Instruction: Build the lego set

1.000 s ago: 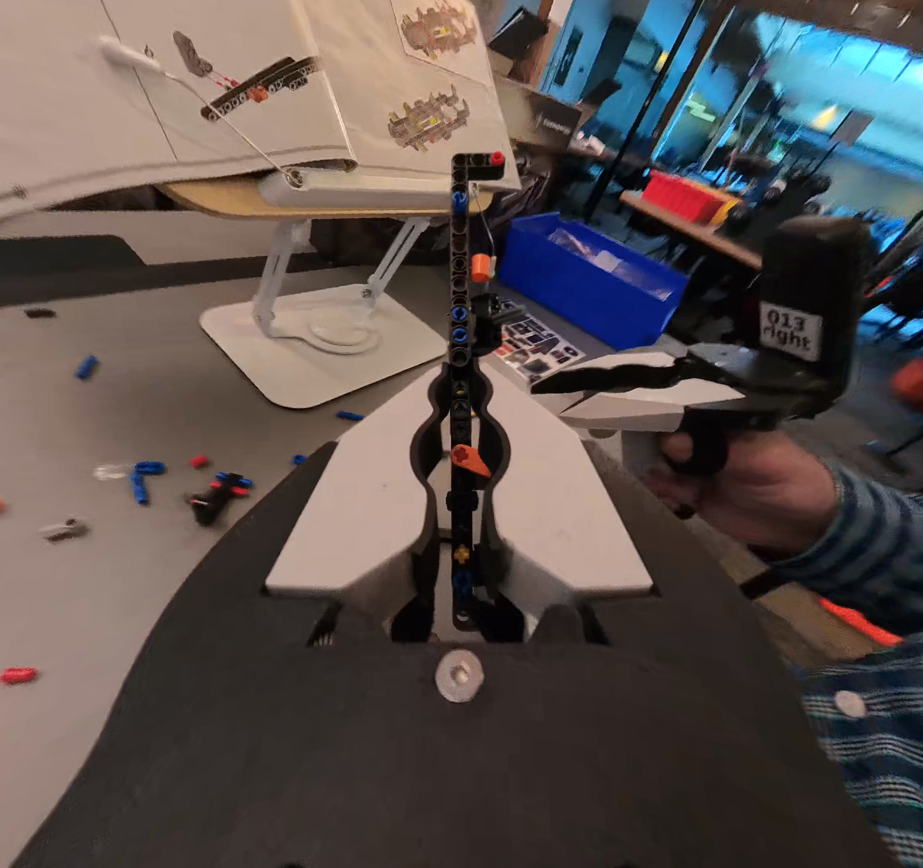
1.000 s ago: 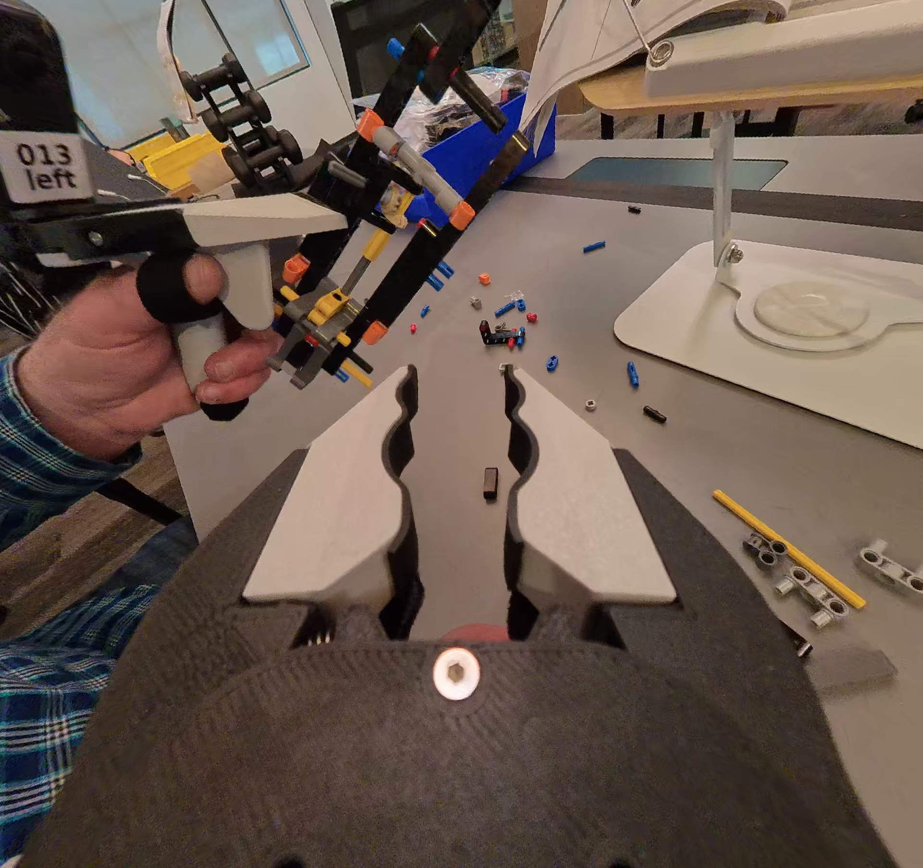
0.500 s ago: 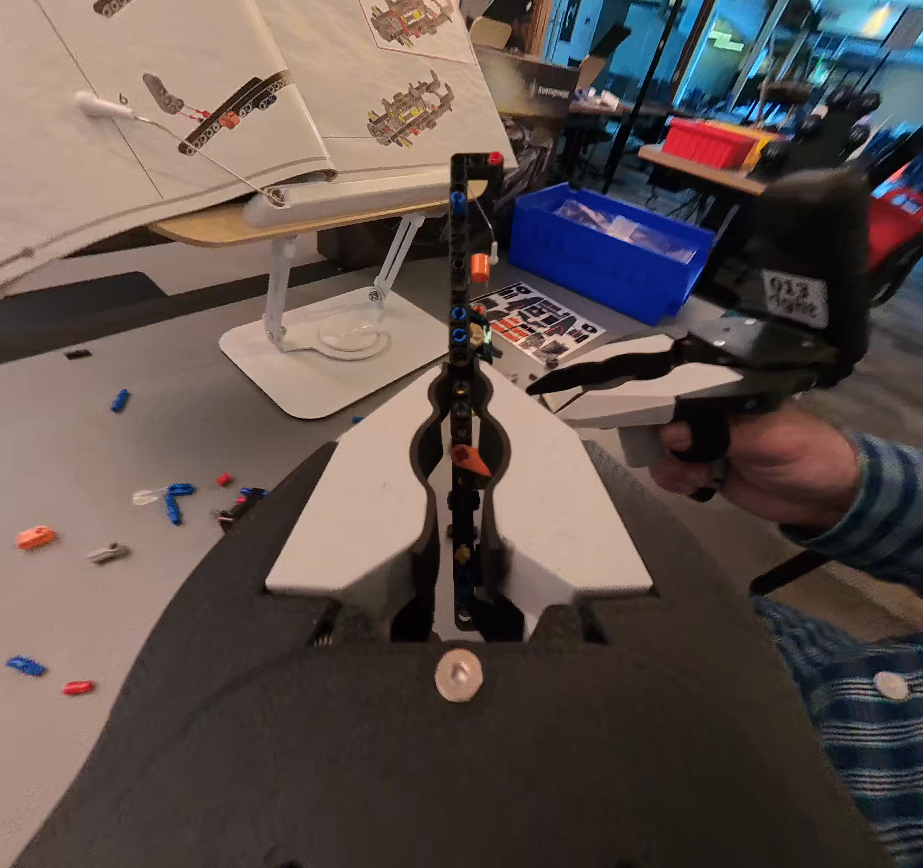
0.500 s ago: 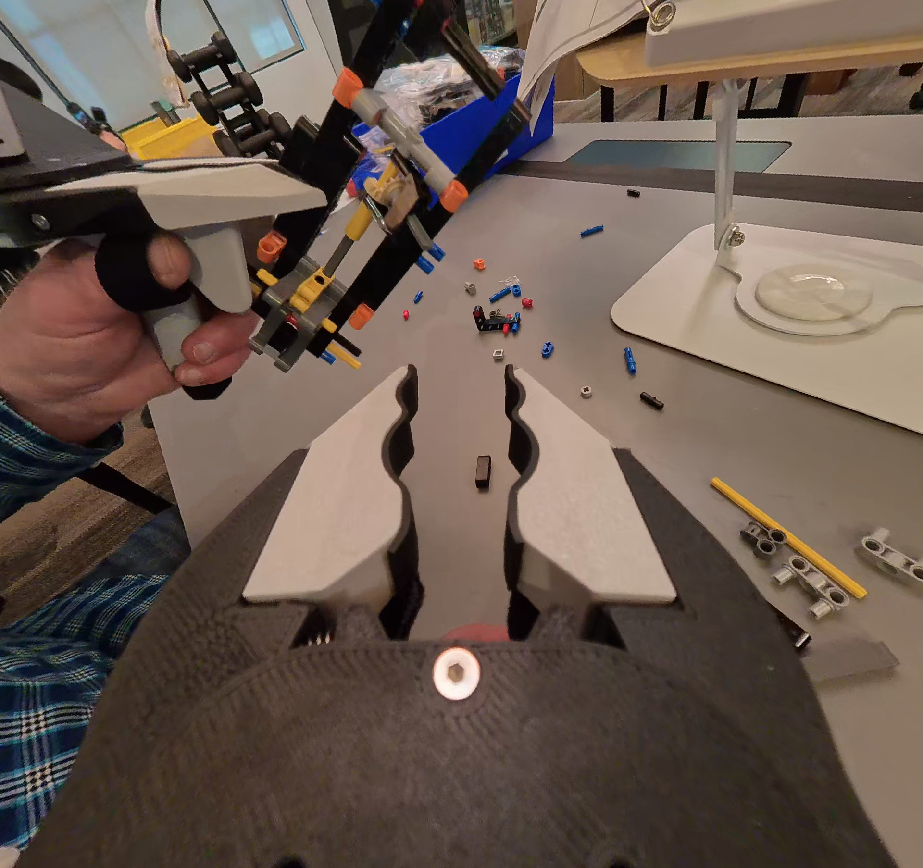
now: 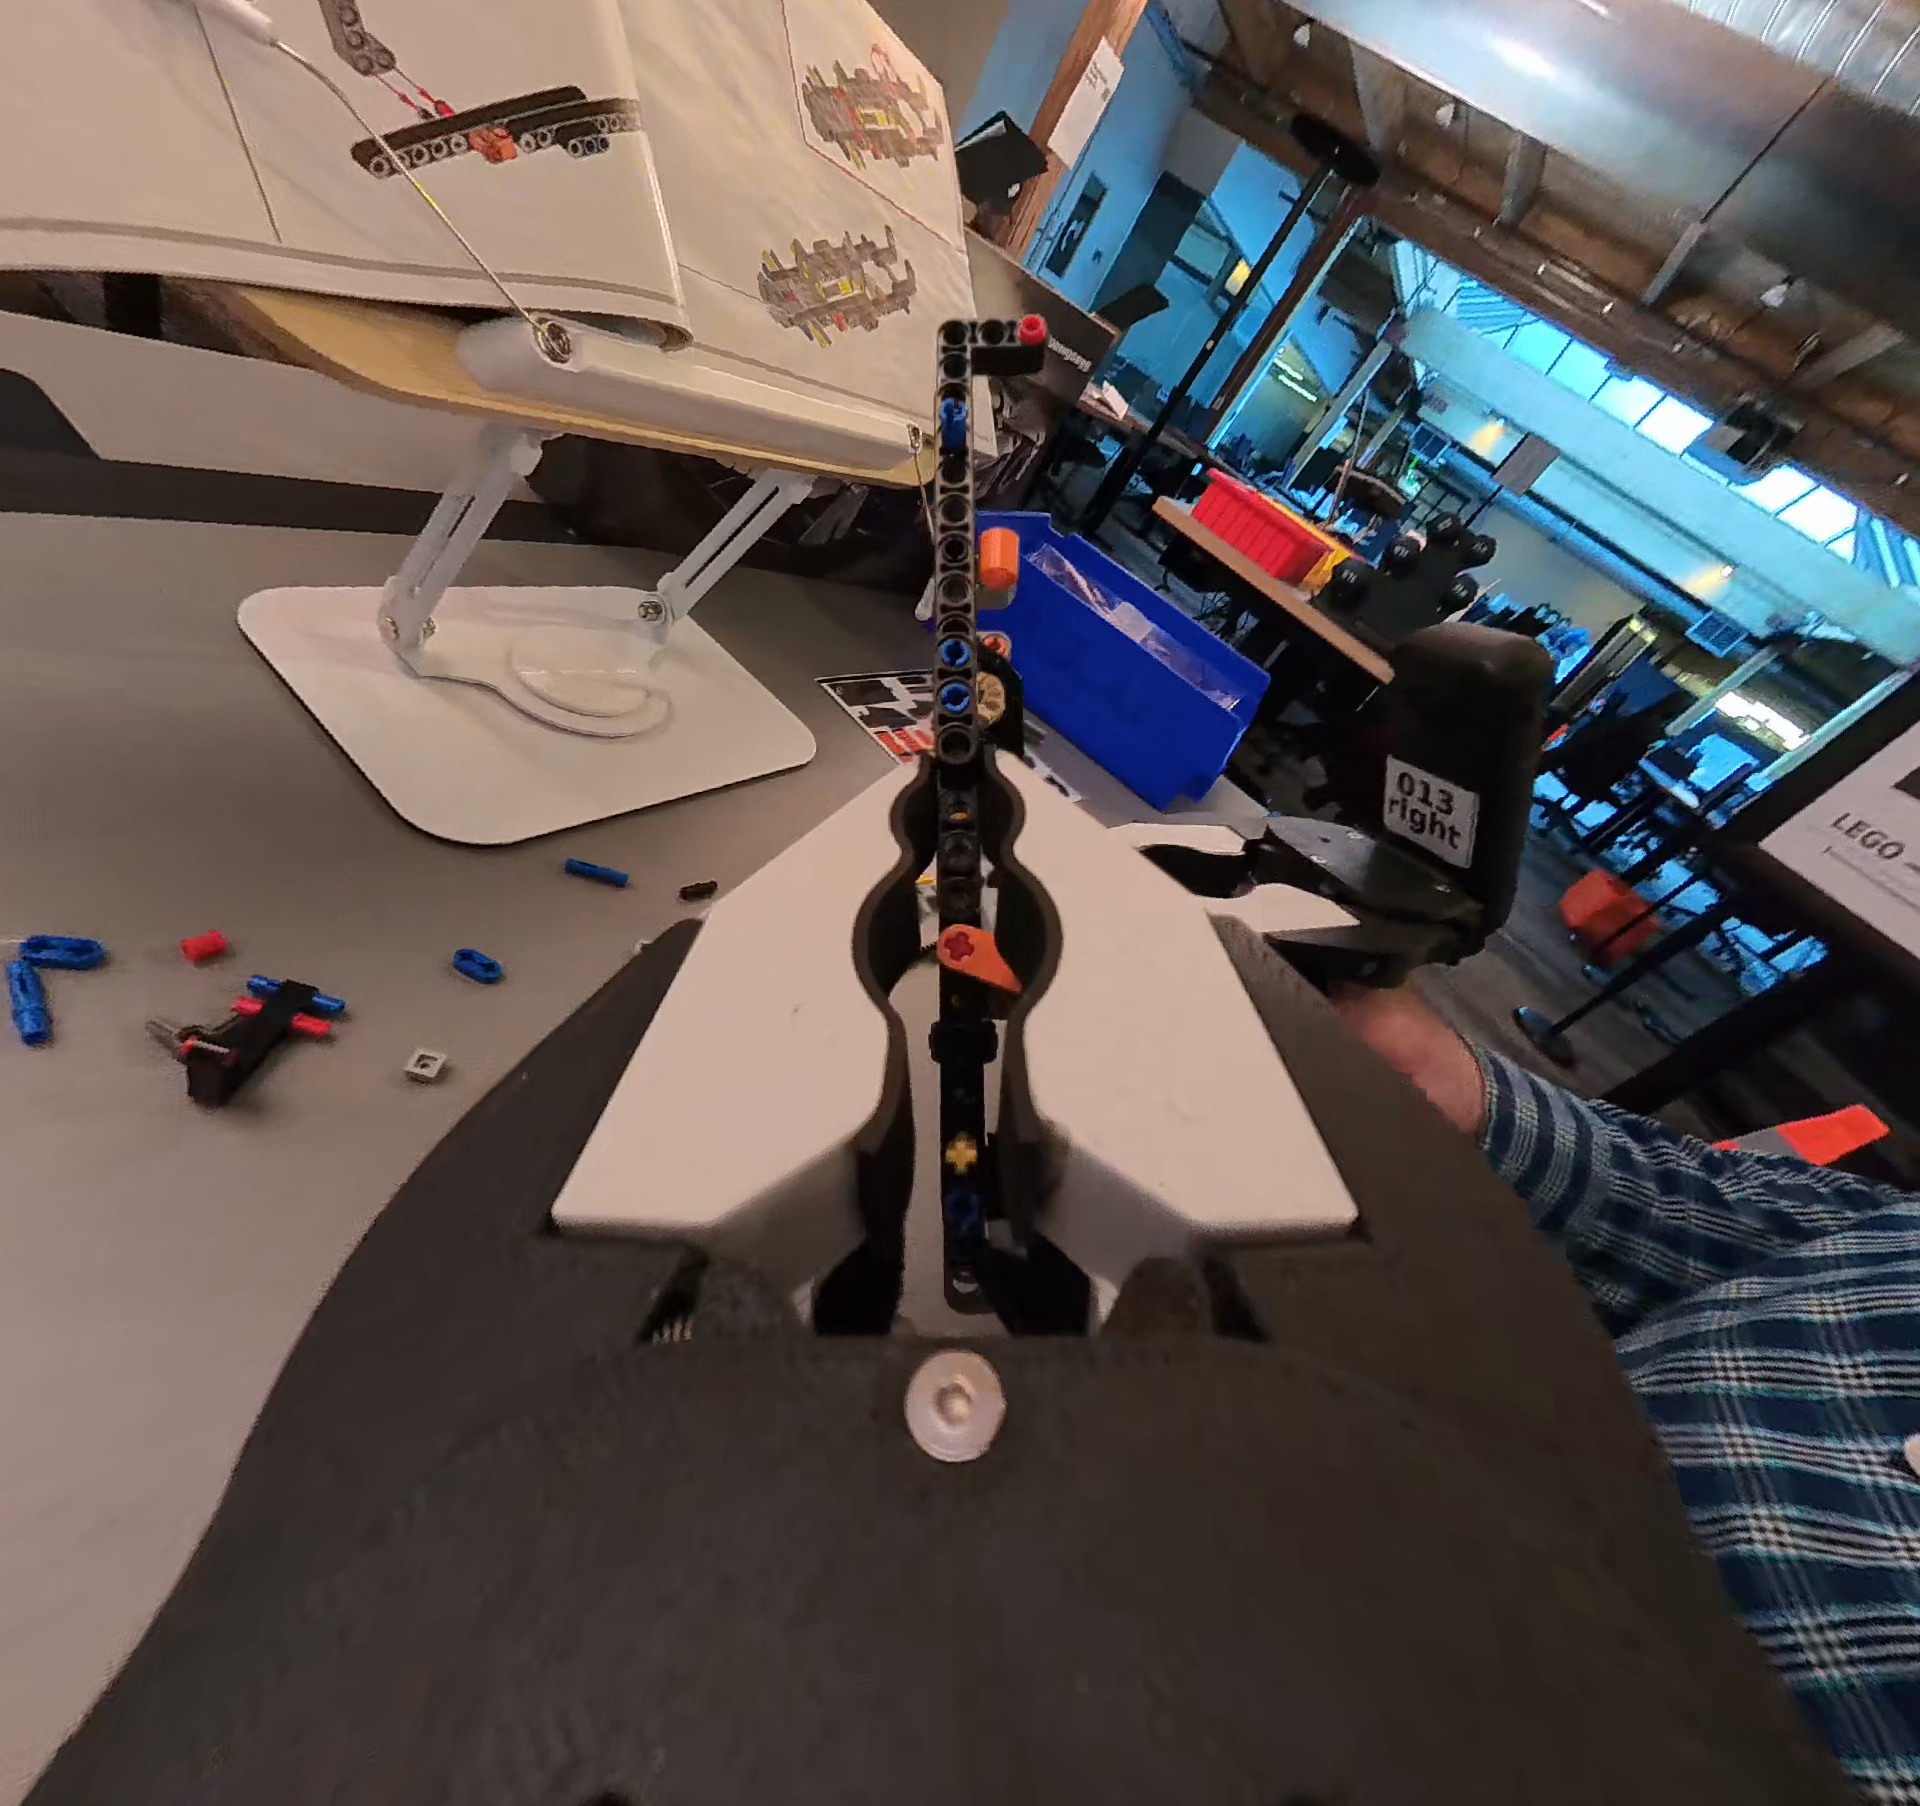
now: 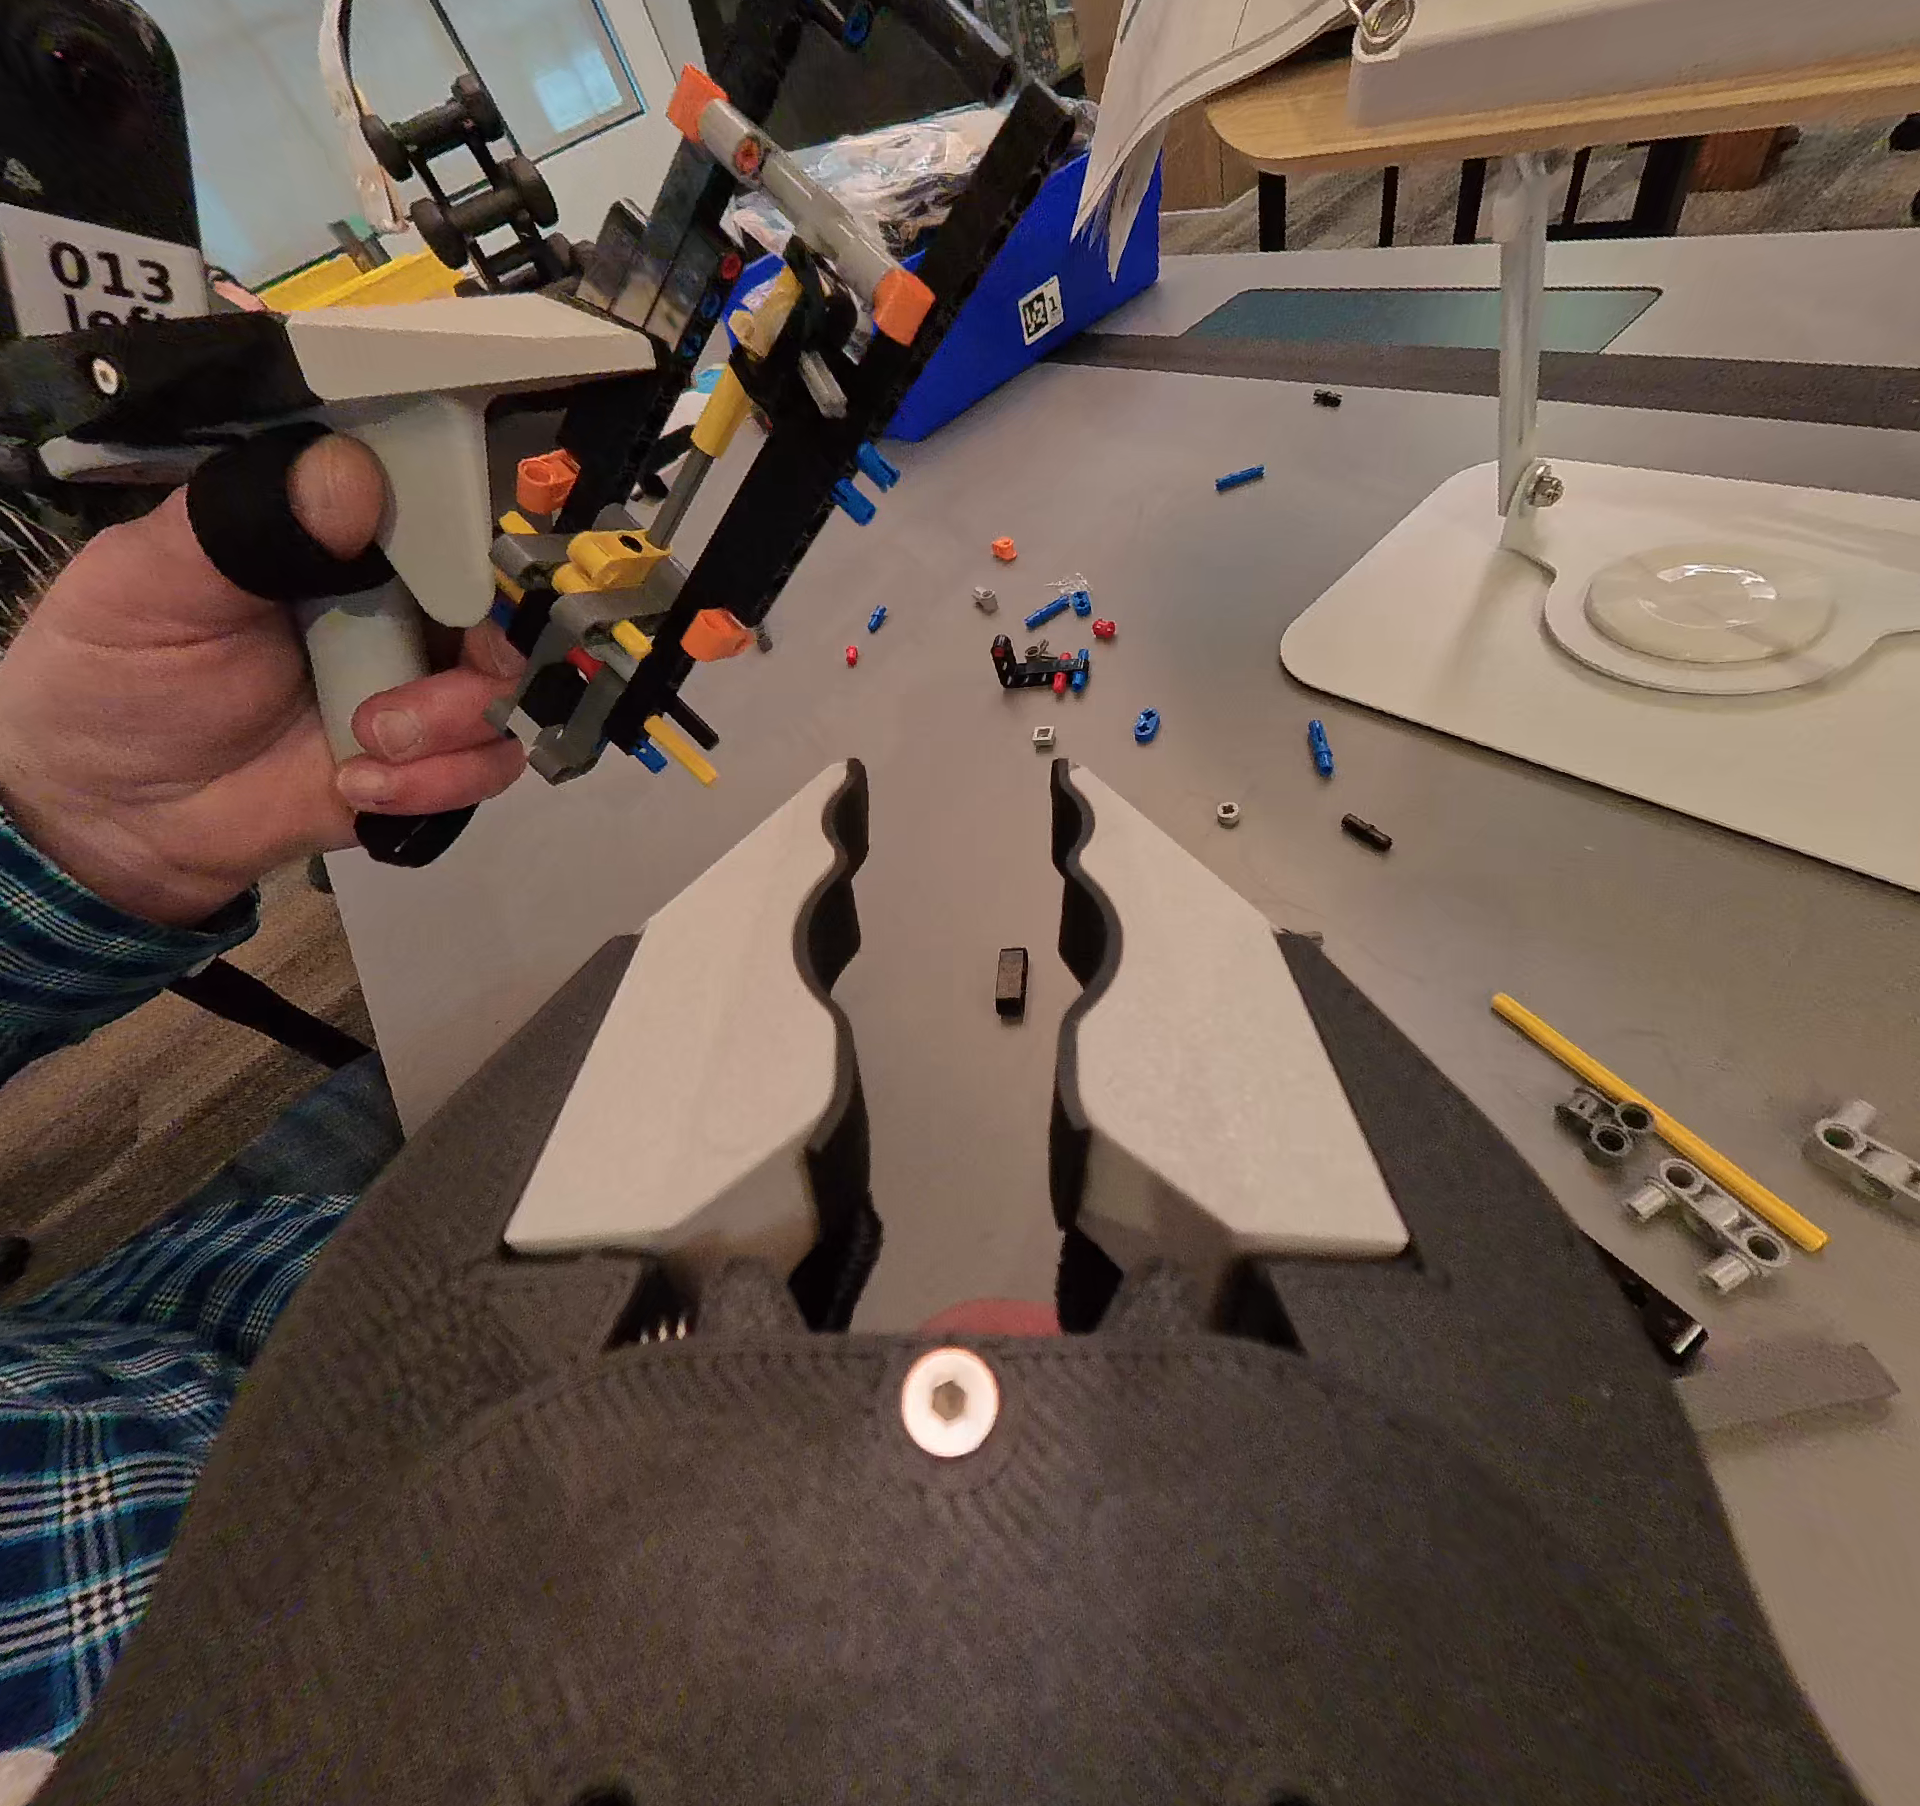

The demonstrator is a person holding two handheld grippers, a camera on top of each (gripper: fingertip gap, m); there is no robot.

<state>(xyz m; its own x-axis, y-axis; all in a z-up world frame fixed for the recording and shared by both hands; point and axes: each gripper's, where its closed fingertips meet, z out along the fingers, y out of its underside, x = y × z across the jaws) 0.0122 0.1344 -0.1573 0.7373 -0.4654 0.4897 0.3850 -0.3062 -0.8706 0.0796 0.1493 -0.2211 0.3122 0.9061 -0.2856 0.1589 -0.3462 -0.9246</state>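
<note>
The grey surface [image 6: 1558, 925] is filling the middle of both views, with the white book stand [image 5: 540, 707] sitting at upper left of the left wrist view. The left gripper [image 5: 956, 800] is pinching the black lego frame [image 5: 956, 551] upright at frame centre, while the right gripper [image 6: 951, 780] is hanging spread and empty. A small black piece [image 6: 1011, 979] is lying on the surface between its fingers, centre of the right wrist view.

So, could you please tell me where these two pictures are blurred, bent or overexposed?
Left wrist view: the bright blue hall windows are smeared and blown out, and the beams curve with the wide lens. Right wrist view: the grey tabletop is sharp; the pale windows wash out.
</note>
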